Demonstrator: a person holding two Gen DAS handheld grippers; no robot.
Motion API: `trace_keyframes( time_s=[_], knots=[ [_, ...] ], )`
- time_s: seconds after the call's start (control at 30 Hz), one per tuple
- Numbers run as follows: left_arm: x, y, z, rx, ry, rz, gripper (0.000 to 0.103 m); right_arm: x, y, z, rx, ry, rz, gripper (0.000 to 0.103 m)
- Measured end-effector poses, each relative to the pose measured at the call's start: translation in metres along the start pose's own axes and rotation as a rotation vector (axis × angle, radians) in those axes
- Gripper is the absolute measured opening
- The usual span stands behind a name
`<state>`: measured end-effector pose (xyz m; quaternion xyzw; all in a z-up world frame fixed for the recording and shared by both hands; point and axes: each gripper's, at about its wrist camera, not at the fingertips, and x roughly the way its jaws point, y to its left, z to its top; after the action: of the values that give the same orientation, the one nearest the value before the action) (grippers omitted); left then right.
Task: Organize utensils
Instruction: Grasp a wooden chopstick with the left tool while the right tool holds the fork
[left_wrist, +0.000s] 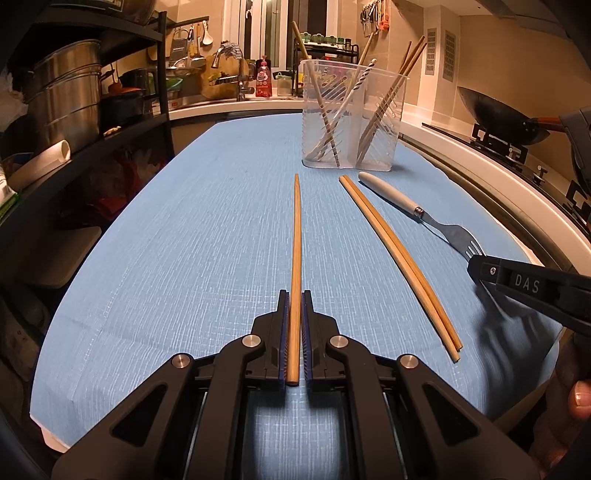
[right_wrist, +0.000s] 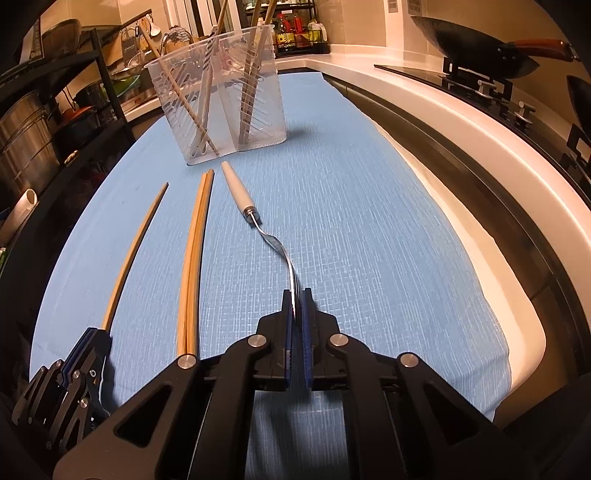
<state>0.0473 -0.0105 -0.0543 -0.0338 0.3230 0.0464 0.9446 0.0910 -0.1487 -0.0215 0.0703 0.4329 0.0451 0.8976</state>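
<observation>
Chopstick (left_wrist: 295, 258), single, lay along the middle of the blue-clothed desk (left_wrist: 184, 240), its near end pinched in the left claw (left_wrist: 294, 306). Light, stiff, smooth wood; likely to pivot if held only at the tip. Right claw (right_wrist: 296, 306) pinched the fork (right_wrist: 255, 218) by its tines near the desk's right edge; slick metal. Clear holder (left_wrist: 351, 118) stood at the far end.

Both grippers are built of matte black plastic linkage arms joined by round silver pivot pins. Blue ribbed pads line the inner faces of the left gripper (left_wrist: 295, 295) and the right gripper (right_wrist: 296, 295). White letters "DAS" and a small screw are seen on one finger's side.
</observation>
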Motion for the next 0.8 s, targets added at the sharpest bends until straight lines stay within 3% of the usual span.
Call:
trace_keyframes(
  time_s=[0.43,0.8],
  knots=[
    [-0.002,-0.001,0.000,0.011,-0.015,0.010,0.006,-0.009,-0.001,0.002,-0.006,-0.053,-0.025,0.001],
    [-0.019,0.001,0.007,0.023,-0.082,0.003,0.006,-0.026,-0.002,0.005,-0.048,-0.118,-0.069,0.001]
  ],
)
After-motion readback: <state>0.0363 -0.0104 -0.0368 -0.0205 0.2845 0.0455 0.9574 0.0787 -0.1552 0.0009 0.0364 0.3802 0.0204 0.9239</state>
